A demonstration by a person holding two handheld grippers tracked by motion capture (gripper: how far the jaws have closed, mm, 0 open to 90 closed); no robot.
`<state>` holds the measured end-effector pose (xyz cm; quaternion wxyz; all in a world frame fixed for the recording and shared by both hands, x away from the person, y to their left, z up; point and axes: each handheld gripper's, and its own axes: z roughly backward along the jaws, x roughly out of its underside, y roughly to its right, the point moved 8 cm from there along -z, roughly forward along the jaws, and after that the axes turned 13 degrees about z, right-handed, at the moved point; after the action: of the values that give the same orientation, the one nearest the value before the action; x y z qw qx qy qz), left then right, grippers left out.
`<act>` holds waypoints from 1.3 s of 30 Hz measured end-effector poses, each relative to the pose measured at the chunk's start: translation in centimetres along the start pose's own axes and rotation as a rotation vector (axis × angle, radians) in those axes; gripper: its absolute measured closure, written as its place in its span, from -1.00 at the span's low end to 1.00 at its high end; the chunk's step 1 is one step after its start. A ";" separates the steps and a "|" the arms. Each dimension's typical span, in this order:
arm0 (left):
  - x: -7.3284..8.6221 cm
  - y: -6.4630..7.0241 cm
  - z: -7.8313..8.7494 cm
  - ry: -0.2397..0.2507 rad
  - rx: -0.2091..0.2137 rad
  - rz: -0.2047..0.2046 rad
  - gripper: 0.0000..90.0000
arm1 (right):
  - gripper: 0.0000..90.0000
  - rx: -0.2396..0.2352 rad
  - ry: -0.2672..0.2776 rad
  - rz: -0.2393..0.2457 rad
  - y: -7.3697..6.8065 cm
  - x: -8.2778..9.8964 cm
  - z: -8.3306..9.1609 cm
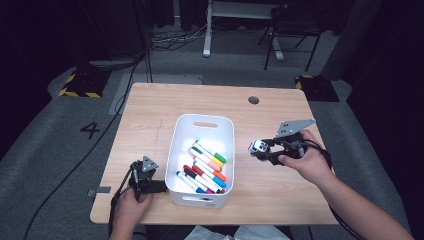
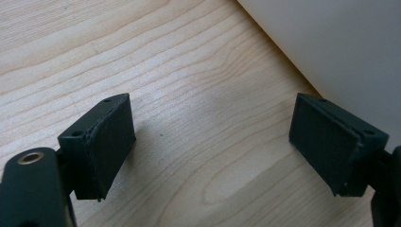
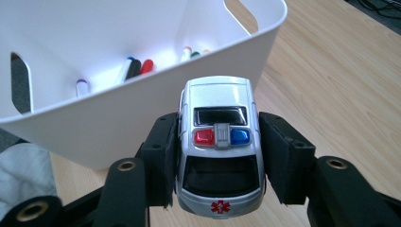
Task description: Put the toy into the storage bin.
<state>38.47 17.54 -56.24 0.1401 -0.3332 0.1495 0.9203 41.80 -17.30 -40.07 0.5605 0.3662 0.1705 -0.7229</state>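
From above, my right gripper (image 1: 256, 148) holds a toy ambulance (image 1: 259, 148) off the table (image 1: 150, 107), just right of the white bin (image 1: 202, 121) of markers (image 1: 206, 168); my left gripper (image 1: 159, 186) rests beside the bin's left wall. My left gripper view: jaws apart over bare wood. My right gripper view: pads (image 3: 166, 156) clamped on the ambulance's (image 3: 220, 142) flanks.

We see a pale wooden table (image 2: 189, 94) with a clear grain and a smooth, matt face. The bin (image 3: 142, 109) looks like white plastic — smooth, with a soft sheen. The toy car (image 3: 220, 142) is glossy silver plastic, its red and blue roof lights shiny and translucent. The pads (image 2: 111, 142) on the left gripper (image 2: 213, 142) look like matt black rubber — slightly rough at the edges.
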 end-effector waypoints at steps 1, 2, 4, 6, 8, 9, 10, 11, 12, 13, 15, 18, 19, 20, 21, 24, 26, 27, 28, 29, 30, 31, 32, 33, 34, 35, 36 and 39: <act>0.0 0.0 0.0 0.003 -0.003 -0.002 -0.66 | 0.12 -0.002 0.005 0.001 0.0 -0.4 -0.2; 0.0 0.0 0.0 0.003 -0.003 -0.002 -0.66 | 0.12 -0.005 0.004 0.003 0.0 -0.9 -0.3; 0.0 0.0 0.0 0.004 -0.003 0.000 -0.66 | 0.12 -0.011 0.007 0.013 -0.1 -1.6 -0.7; 0.0 0.0 0.0 0.003 -0.003 -0.002 -0.66 | 0.12 -0.019 0.009 0.017 -0.2 -2.3 -1.1; -0.1 0.0 0.0 0.004 -0.003 0.000 -0.66 | 0.12 -0.026 0.011 0.026 -0.3 -2.9 -1.6; -0.1 0.0 0.0 0.004 -0.002 0.000 -0.66 | 0.12 -0.028 0.014 0.031 -0.3 -3.2 -1.8; -0.1 0.0 0.0 0.004 0.000 -0.001 -0.66 | 0.12 -0.033 0.017 0.033 -0.4 -3.5 -2.0; -0.1 0.0 0.0 0.005 0.000 -0.001 -0.66 | 0.12 -0.037 0.016 0.030 -0.4 -3.7 -2.3; -0.1 0.0 -0.1 0.004 0.000 0.000 -0.66 | 0.12 -0.042 0.019 0.028 -0.5 -4.0 -2.5; -0.1 0.0 -0.1 0.005 0.001 -0.002 -0.66 | 0.12 -0.048 0.018 0.033 -0.5 -4.2 -2.8; -0.1 0.0 -0.1 0.005 0.001 -0.002 -0.66 | 0.12 -0.054 0.018 0.036 -0.6 -5.1 -3.5; -0.1 0.0 -0.1 0.003 0.005 -0.001 -0.66 | 0.12 -0.061 0.022 0.038 -0.7 -5.6 -3.8; -0.1 0.0 -0.1 0.005 0.004 -0.003 -0.66 | 0.12 -0.063 0.020 0.037 -0.7 -5.9 -4.0; -0.1 0.0 -0.1 0.005 0.004 -0.003 -0.66 | 0.12 -0.066 0.020 0.040 -0.8 -6.2 -4.2; -0.1 0.0 -0.1 0.004 0.004 -0.003 -0.66 | 0.12 -0.074 0.021 0.044 -0.9 -6.7 -4.6; -0.1 0.0 -0.1 0.004 0.005 -0.003 -0.66 | 0.12 -0.076 0.018 0.044 -1.0 -7.2 -5.1; -0.1 0.0 -0.2 0.004 0.004 -0.002 -0.66 | 0.12 -0.081 0.016 0.042 -1.0 -7.5 -5.5; -0.2 0.0 -0.2 0.005 0.006 -0.002 -0.66 | 0.12 -0.085 0.013 0.046 -1.1 -7.6 -5.9; -0.1 0.1 -0.2 0.001 0.006 -0.001 -0.66 | 0.12 -0.086 0.010 0.055 -1.1 -7.7 -6.1; -0.2 0.1 -0.2 0.002 0.007 -0.001 -0.66 | 0.12 -0.087 0.007 0.055 -1.1 -7.8 -6.4; -0.2 0.1 -0.2 0.003 0.007 -0.001 -0.66 | 0.12 -0.087 0.002 0.060 -1.2 -7.9 -6.6; -0.2 0.1 -0.2 0.005 0.006 -0.001 -0.66 | 0.12 -0.090 0.000 0.060 -1.2 -8.0 -6.8; -0.2 0.1 -0.2 0.005 0.006 -0.001 -0.66 | 0.12 -0.091 -0.002 0.065 -1.2 -8.0 -7.0; -0.2 0.1 -0.2 0.005 0.006 -0.001 -0.66 | 0.12 -0.092 -0.006 0.061 -1.2 -8.0 -7.1; -0.2 0.1 -0.2 0.005 0.006 -0.001 -0.66 | 0.12 -0.093 -0.012 0.064 -1.2 -7.9 -7.3; -0.2 0.1 -0.2 0.005 0.005 -0.001 -0.66 | 0.12 -0.092 -0.019 0.064 -1.1 -7.7 -7.6; -0.2 0.1 -0.2 0.005 0.005 -0.001 -0.66 | 0.12 -0.092 -0.019 0.064 -1.1 -7.7 -7.6; -0.2 0.1 -0.2 0.003 0.003 0.000 -0.66 | 0.12 -0.088 -0.038 0.069 -0.8 -7.2 -8.0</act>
<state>38.66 17.39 -56.25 0.1406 -0.3345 0.1512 0.9195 44.47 -6.86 -40.40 0.6040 0.3330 0.1786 -0.7017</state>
